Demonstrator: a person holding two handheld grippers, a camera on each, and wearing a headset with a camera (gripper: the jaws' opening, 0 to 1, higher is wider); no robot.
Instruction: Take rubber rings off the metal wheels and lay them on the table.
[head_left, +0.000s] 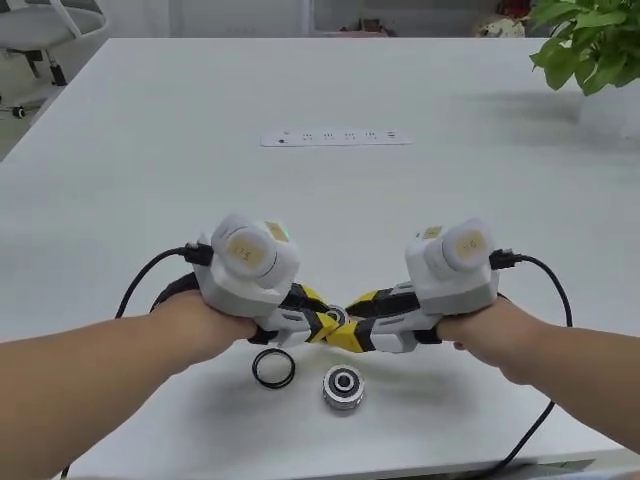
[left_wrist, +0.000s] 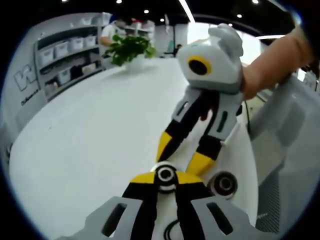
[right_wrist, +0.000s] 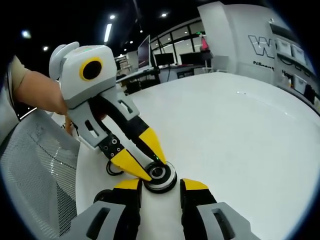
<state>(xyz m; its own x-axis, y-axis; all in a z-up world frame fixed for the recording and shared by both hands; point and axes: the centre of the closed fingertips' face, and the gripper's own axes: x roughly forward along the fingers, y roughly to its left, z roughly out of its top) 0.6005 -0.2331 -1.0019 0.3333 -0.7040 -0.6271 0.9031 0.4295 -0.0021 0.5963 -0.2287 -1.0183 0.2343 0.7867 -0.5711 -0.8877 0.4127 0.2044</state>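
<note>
My left gripper (head_left: 322, 326) (left_wrist: 165, 181) is shut on a small metal wheel (head_left: 336, 317) (left_wrist: 165, 174) (right_wrist: 159, 175), held just above the table. My right gripper (head_left: 352, 328) (right_wrist: 161, 186) faces it tip to tip, its yellow jaws apart on either side of that wheel, and reaches into the left gripper view (left_wrist: 183, 154) from above. A loose black rubber ring (head_left: 273, 368) lies flat on the table below the left gripper. A second metal wheel (head_left: 343, 388) (left_wrist: 223, 184) rests on the table beside the ring, near the front edge.
The white table (head_left: 330, 200) stretches away ahead. A white power strip (head_left: 335, 138) lies mid-table and a green plant (head_left: 590, 45) stands at the far right corner. Black cables trail from both grippers. A mesh chair (right_wrist: 35, 165) is close behind.
</note>
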